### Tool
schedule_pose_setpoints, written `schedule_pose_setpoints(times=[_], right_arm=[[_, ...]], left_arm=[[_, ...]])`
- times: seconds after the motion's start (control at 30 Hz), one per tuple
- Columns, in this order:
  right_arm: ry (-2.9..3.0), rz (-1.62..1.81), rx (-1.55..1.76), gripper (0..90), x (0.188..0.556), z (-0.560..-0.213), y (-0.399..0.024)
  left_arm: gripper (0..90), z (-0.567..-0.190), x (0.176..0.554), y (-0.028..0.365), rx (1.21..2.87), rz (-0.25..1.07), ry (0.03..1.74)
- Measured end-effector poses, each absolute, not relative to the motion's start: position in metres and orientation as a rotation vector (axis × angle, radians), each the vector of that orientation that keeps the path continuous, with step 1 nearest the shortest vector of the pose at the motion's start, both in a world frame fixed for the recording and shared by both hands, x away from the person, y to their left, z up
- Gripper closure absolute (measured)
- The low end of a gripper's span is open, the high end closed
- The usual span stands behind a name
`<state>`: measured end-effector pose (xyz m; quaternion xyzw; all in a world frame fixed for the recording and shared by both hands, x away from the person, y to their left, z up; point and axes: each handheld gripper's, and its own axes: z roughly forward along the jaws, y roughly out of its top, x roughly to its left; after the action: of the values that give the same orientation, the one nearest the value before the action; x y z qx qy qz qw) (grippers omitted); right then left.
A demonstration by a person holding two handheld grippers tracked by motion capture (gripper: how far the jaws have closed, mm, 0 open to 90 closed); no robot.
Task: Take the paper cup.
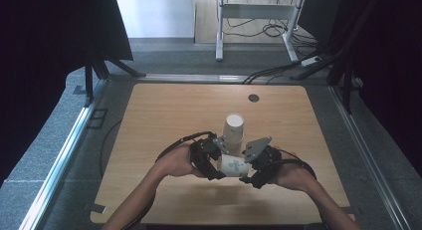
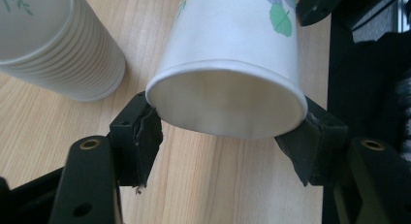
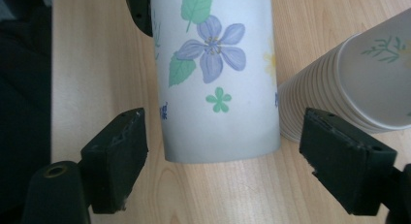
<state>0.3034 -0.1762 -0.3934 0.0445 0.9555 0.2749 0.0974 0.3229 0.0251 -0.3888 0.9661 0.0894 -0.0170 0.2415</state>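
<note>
the left gripper (image 2: 228, 136) clamps the flowered cup (image 2: 232, 64) at its rim. the right gripper (image 3: 223, 170) is wide, empty. squeezing harder could crumple the thin rim.

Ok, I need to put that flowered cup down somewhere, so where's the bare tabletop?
Bare wood lies along the table's left side, along its right side, and across the far strip around the small dark disc. The near middle is crowded: the cup stack stands just behind the flowered cup, which the left claw grips, with the open right claw alongside.
</note>
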Motion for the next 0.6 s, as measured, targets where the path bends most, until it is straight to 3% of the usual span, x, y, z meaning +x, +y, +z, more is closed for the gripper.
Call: schedule_pose_setpoints(times=[0.6], right_arm=[[2.803, 0.667, 0.046, 35.0, 0.298, -0.406, -0.162]], left_arm=[[34.3, -0.389, 0.327, 0.010, 2.712, -0.098, 0.291]])
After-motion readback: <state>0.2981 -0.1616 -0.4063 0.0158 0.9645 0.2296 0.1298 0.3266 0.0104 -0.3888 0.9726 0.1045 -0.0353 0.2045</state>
